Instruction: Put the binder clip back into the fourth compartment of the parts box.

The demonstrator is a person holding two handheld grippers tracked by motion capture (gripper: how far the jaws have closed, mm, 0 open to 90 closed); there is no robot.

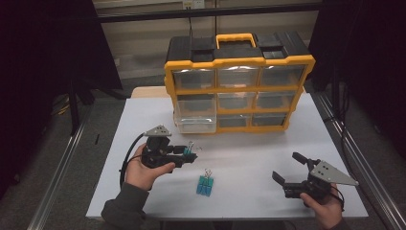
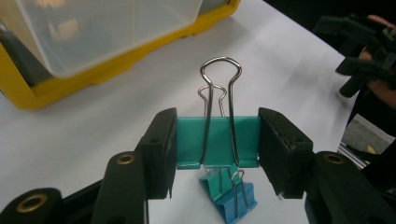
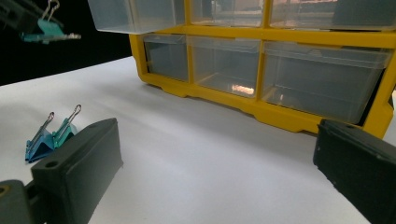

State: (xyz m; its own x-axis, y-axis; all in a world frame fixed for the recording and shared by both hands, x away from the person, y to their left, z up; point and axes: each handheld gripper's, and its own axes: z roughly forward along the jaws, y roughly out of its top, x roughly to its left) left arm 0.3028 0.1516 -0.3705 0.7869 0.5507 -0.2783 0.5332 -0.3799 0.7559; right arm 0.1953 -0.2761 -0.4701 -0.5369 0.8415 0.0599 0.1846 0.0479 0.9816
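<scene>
The left gripper (image 2: 217, 144), at left centre of the high view, clamps a teal binder clip (image 2: 217, 140) above the white table (image 1: 249, 158), two more clips (image 1: 205, 185) lie at lower centre, the right gripper (image 1: 287, 168) gapes wide at lower right, and the yellow drawer organizer (image 1: 238, 86) stands at upper centre.

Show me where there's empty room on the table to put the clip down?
Bare table lies between the organizer and the right gripper, and along the far left edge. It is crowded where two clips lie near the left gripper, which holds a teal clip.
</scene>
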